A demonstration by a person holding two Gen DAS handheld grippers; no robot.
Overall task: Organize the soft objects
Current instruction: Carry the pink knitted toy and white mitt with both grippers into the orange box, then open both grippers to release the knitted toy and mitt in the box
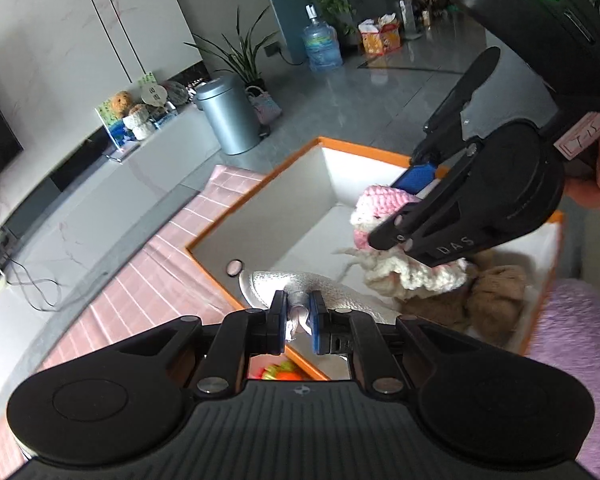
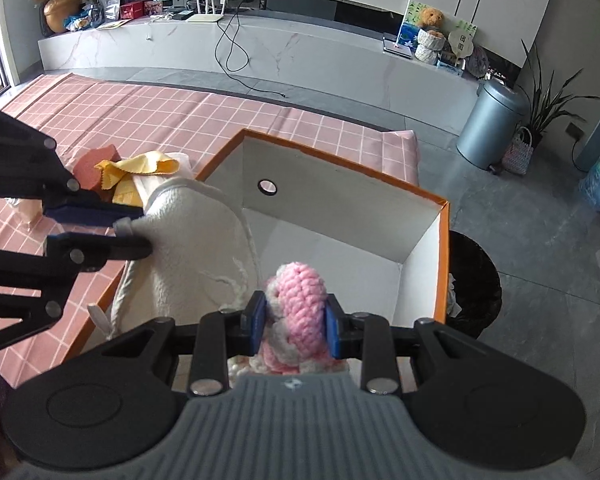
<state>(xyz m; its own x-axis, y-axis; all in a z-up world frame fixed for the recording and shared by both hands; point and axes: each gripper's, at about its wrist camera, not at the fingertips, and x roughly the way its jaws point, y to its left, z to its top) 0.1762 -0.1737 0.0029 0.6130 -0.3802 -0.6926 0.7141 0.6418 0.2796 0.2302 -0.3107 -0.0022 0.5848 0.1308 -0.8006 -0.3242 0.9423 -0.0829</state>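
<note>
A: Left wrist view first. What has the left gripper [image 1: 299, 322] got?

B: Its blue pads are pinched almost together on a small loop at the edge of the white fleece cloth [image 1: 300, 284]. The cloth hangs from the pads over the near rim of the orange-edged box [image 1: 260, 184].

A: And the right gripper [image 2: 296, 322]?

B: Part-way closed, pads pressing both sides of the pink and cream crocheted toy [image 2: 296, 300]. The toy sits squarely between the fingers, held above the box's white inside. From the left wrist you see the same gripper [image 1: 392, 236] coming in from the right with the toy [image 1: 380, 204] at its tips.

A: Anything already in the box?

B: A brown plush thing [image 1: 496, 296] lies in the right corner, beneath the toy.

A: The surface?

B: A pink checked tablecloth [image 2: 172, 120]. Just left of the box lie a yellow cloth [image 2: 140, 166] and a reddish block [image 2: 96, 164].

A: The room?

B: Grey tiled floor, a marble-look low cabinet [image 2: 300, 56] along the wall, a grey pedal bin [image 2: 490, 124] beside a potted plant [image 2: 548, 100], and a water bottle [image 1: 322, 46]
</note>
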